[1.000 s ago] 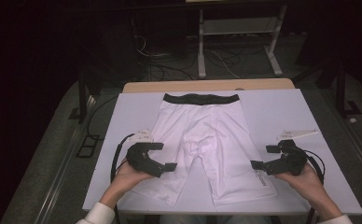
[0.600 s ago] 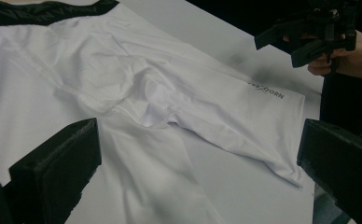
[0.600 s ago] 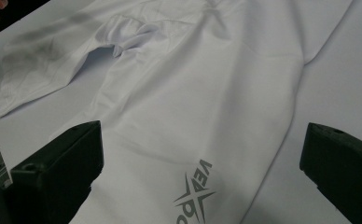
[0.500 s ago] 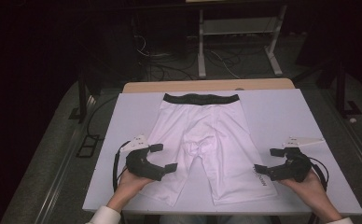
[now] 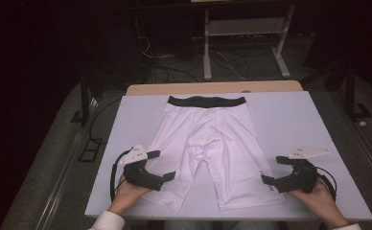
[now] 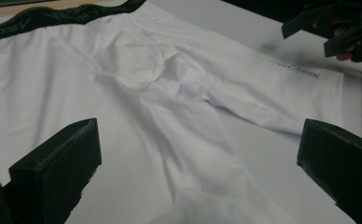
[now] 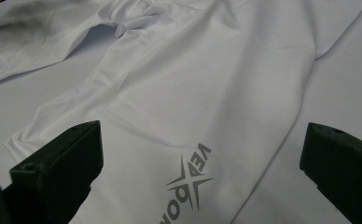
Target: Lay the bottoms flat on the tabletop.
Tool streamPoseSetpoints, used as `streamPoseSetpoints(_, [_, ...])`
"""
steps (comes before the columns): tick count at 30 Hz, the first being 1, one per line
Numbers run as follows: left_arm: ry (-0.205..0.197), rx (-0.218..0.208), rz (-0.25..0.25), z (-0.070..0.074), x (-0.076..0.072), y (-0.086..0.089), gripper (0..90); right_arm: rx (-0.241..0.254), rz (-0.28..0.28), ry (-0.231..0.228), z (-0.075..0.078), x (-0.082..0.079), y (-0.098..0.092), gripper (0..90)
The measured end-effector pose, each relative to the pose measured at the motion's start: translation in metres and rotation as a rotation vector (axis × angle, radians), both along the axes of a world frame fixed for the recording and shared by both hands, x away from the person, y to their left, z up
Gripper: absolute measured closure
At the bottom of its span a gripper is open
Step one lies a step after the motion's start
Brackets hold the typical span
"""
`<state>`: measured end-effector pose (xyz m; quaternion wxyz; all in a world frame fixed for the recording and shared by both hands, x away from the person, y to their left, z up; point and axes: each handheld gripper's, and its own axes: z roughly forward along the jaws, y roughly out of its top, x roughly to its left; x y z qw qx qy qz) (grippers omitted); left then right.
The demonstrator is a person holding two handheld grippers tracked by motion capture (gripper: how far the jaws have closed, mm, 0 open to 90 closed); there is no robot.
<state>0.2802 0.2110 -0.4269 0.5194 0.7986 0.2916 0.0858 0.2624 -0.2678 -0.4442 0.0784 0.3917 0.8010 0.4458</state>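
A pair of white shorts (image 5: 208,139) with a black waistband (image 5: 206,101) lies flat on the pale table (image 5: 289,120), legs toward the near edge. My left gripper (image 5: 161,165) stands open at the outer edge of the left leg, near its hem. In the left gripper view the open left gripper (image 6: 198,177) has the white cloth (image 6: 137,93) spread between its jaws. My right gripper (image 5: 273,170) is open at the outer edge of the right leg. In the right gripper view the right gripper (image 7: 200,172) straddles the leg with a grey logo (image 7: 188,186).
A wooden strip (image 5: 213,87) borders the table's far edge. Behind it stand a white metal rack (image 5: 244,33) and loose cables (image 5: 174,72) on the dark floor. Bare tabletop lies to both sides of the shorts. The right gripper (image 6: 337,28) appears far off in the left gripper view.
Both hands have drifted a little toward the near edge of the table, along the outer sides of the legs. The jaws stay open and the shorts have not moved.
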Motion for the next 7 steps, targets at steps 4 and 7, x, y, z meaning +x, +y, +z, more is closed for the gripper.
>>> streamPoseSetpoints(4, [0.003,0.008,-0.007,-0.0022,0.0006,0.001,0.0,0.008,-0.011,-0.013,0.0014,-0.0016,-0.0035,0.0])
streamPoseSetpoints(7, [0.006,0.011,-0.008,-0.003,0.0004,0.0015,0.0,0.021,-0.028,-0.031,0.0033,-0.0034,-0.0088,0.0])
